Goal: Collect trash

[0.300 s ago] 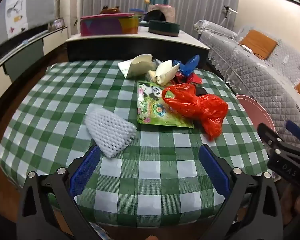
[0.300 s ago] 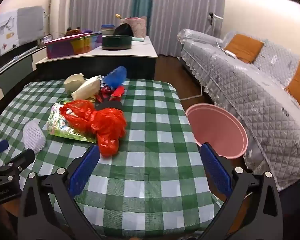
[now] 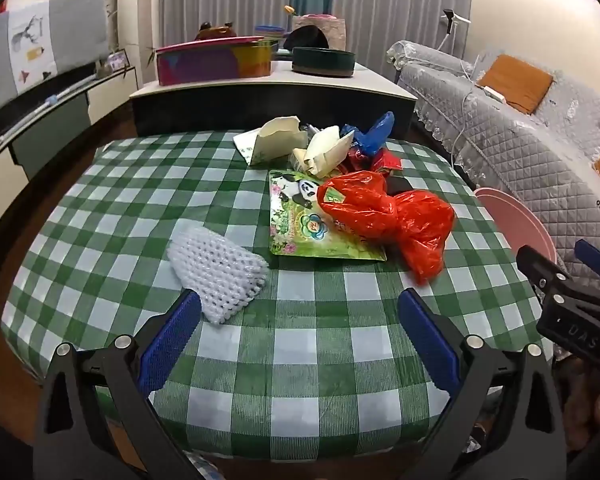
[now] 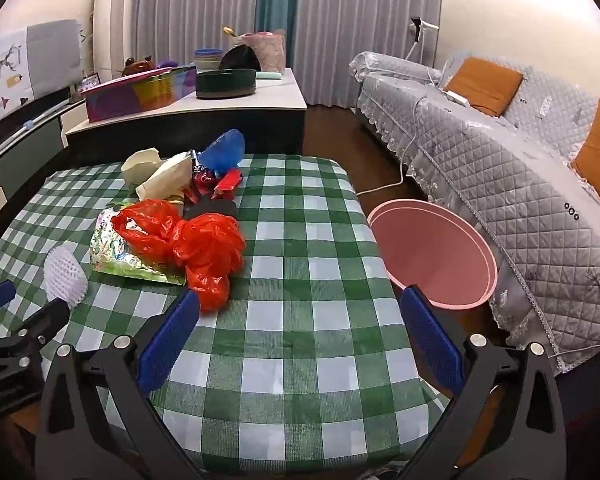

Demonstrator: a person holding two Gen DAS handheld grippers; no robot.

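Two tools: both held low over the near edge of the desk, pointing forward across it, neither touching any trash.
Left tool [image 3: 300,332]: blue pads spread wide, nothing between them; its left pad sits just beside the near end of the foam net.
Right tool [image 4: 300,332]: pads likewise wide apart and bare; aimed at the desk's right half, its right pad overlapping the bin's near rim in view.
Desk [image 3: 312,344]: green-and-white check cloth; the patch between each pair of pads is bare cloth.
Foam net [image 3: 216,272]: white mesh sleeve, lying flat, nearest item, left of centre.
Red plastic bag [image 4: 188,244]: crumpled, partly resting on the foil packet.
Foil packet [image 3: 304,220]: flat, panda print, beneath the bag's left side.
Far pile: cream paper wrappers [image 3: 300,144], blue scrap [image 4: 224,148] and small red wrappers [image 4: 220,180], bunched touching at the far edge.
Pink bin [image 4: 432,248]: on the floor just right of the desk, beside the grey sofa [image 4: 520,168].
Beyond: low counter [image 4: 228,96] with coloured boxes.
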